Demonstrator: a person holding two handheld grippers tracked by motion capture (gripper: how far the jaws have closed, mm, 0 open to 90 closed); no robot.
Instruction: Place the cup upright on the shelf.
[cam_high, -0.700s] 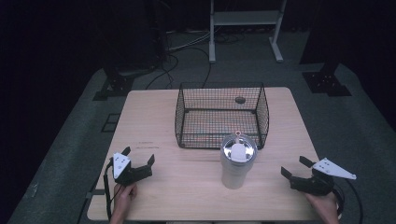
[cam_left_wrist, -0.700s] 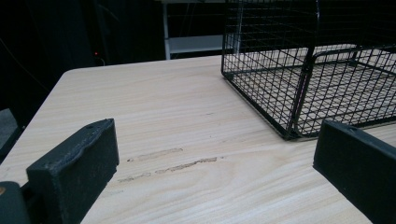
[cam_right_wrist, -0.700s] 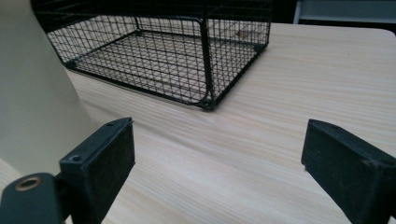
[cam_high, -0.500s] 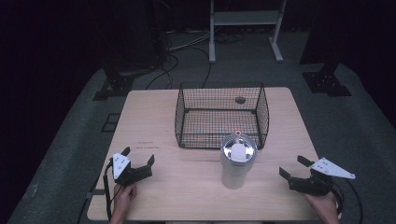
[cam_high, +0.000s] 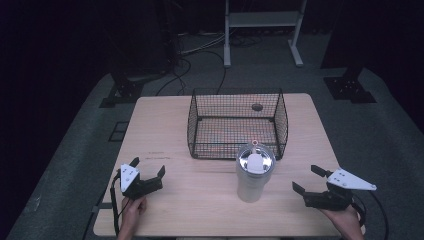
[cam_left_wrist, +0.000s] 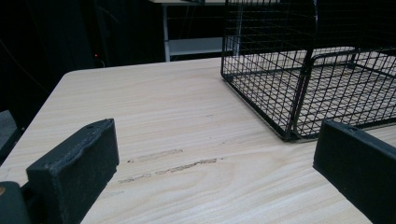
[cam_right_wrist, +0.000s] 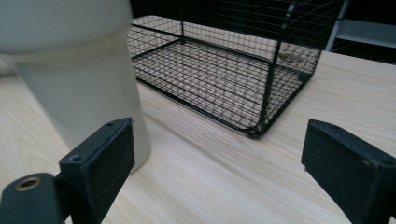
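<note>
Both grippers rest wide apart and empty at the high view's bottom, left gripper lower left, right gripper lower right, nearer the upright tumbler standing bottom centre, just before the wire basket.

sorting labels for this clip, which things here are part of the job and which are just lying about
Part of the job:
tumbler, upright, nearest the right gripper
left gripper, jaws open
wire basket, behind the tumbler

Lying about:
small dark thing inside the basket
shelf stand on the floor
floor cables
</note>
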